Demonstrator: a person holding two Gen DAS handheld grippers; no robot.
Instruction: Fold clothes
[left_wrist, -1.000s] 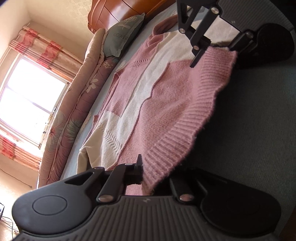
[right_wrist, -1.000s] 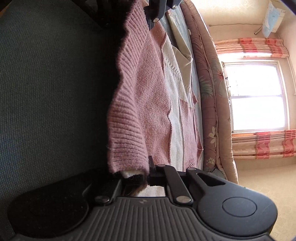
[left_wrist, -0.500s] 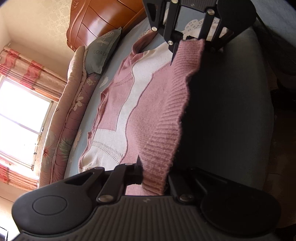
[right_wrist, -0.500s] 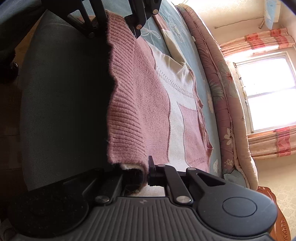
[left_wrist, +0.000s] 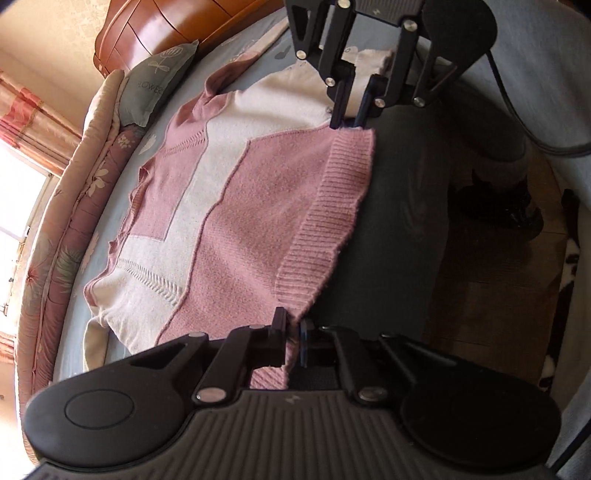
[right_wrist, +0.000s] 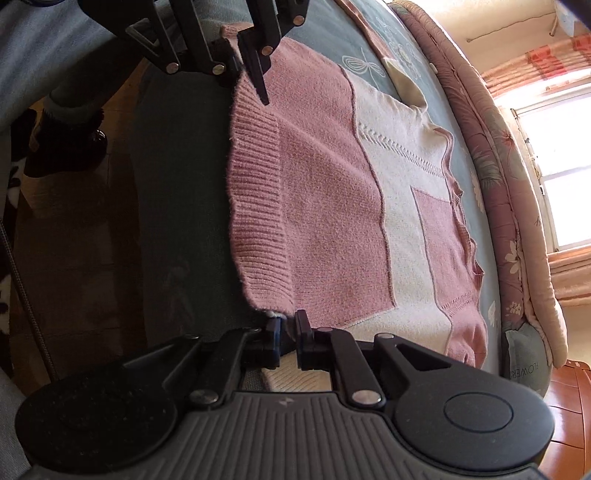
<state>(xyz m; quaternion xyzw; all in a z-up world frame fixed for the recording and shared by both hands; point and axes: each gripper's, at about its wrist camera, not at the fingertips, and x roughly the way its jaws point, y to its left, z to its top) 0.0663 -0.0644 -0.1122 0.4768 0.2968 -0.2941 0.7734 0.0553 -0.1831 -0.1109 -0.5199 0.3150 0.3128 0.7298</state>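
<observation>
While both face each other, left gripper (left_wrist: 293, 341) and right gripper (right_wrist: 286, 334) pinch sweater (left_wrist: 251, 206) hem corners

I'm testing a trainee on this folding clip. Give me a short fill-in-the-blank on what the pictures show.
1. Both grippers pinch the sweater's ribbed ____.
2. The sweater is pink and ____.
3. The left gripper is ____ on the sweater.
4. The grey pillow bears the word ____.

Answers: hem; cream; shut; FLOWERS

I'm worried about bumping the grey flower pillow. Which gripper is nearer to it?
Right. The right gripper pinches the sweater hem corner toward the pillow; the left gripper holds the opposite hem corner, farther away.
</observation>
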